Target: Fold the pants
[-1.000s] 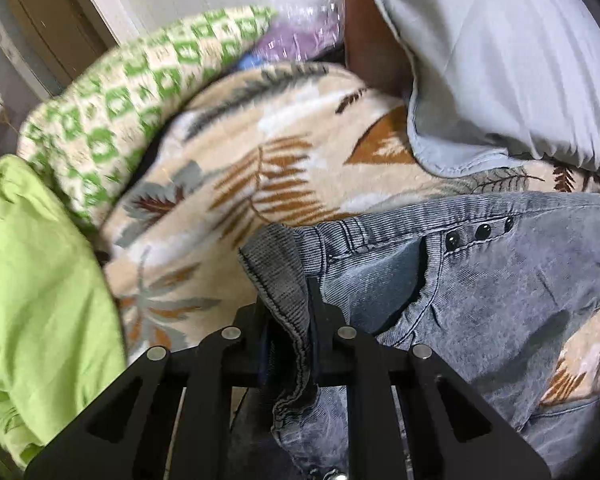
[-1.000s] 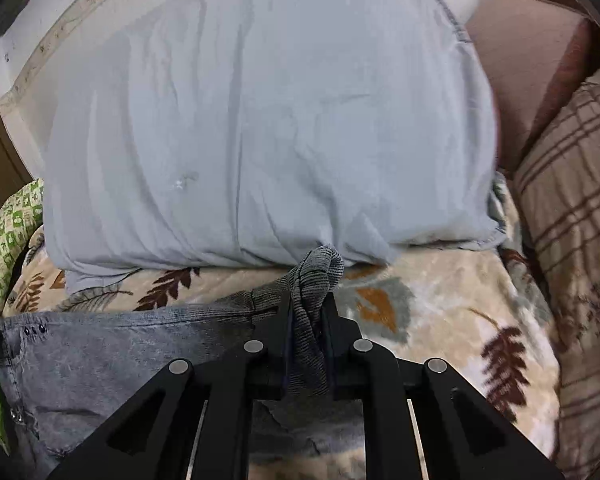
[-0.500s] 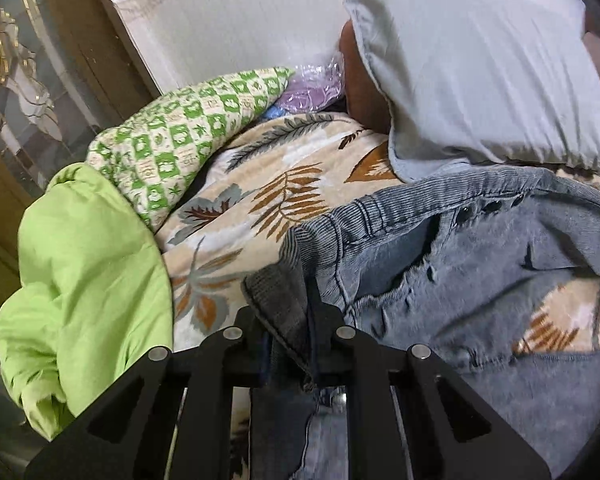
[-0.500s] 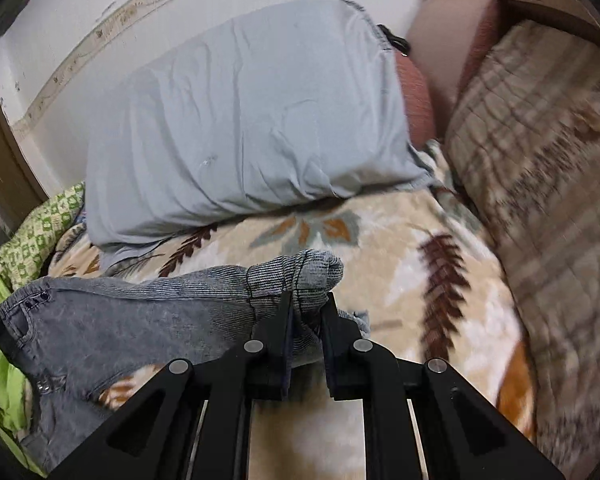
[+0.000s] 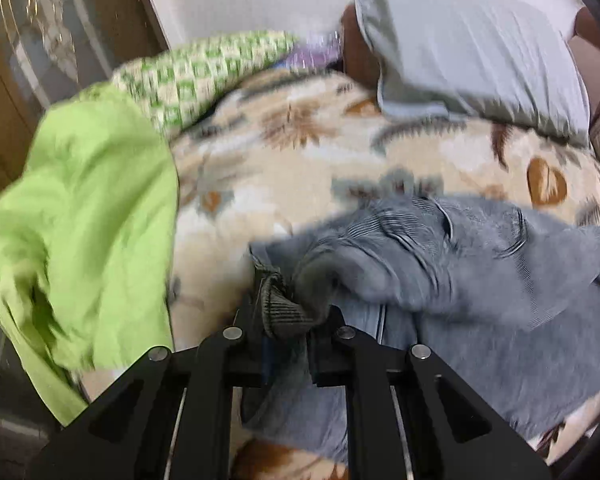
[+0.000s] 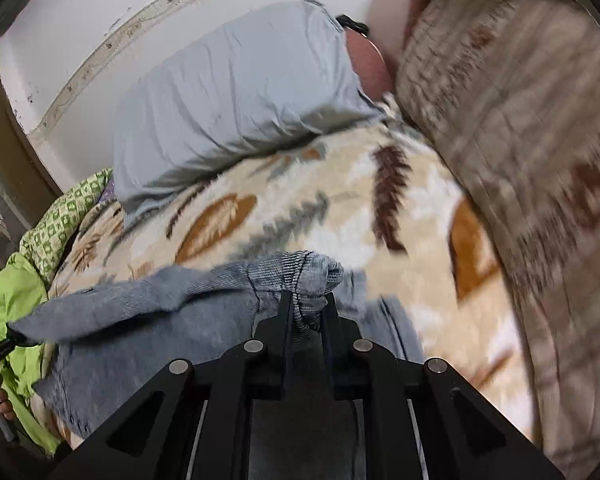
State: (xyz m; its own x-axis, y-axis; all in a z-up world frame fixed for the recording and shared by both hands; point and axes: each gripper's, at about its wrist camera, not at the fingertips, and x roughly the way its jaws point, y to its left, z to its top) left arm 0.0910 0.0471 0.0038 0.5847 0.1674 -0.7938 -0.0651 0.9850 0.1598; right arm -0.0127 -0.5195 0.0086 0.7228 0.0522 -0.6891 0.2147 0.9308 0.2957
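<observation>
Our left tool (image 5: 286, 312) pinches a bunched waistband edge of the pants (image 5: 480, 280), and our right tool (image 6: 306, 304) clamps the other edge, denim slung between over the blanket (image 6: 340, 216). Only the right view catches the brown quilt (image 6: 520, 128); the left view shows far more of the green cloth (image 5: 88, 220). Both views show the pillow (image 6: 236, 92).

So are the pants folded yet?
Not yet. Both grippers already pinch the grey pants: the left gripper and the right gripper each hold a bunched edge. The pants hang rumpled over the leaf-print blanket. Laying them flat and making neat folds is left.
</observation>
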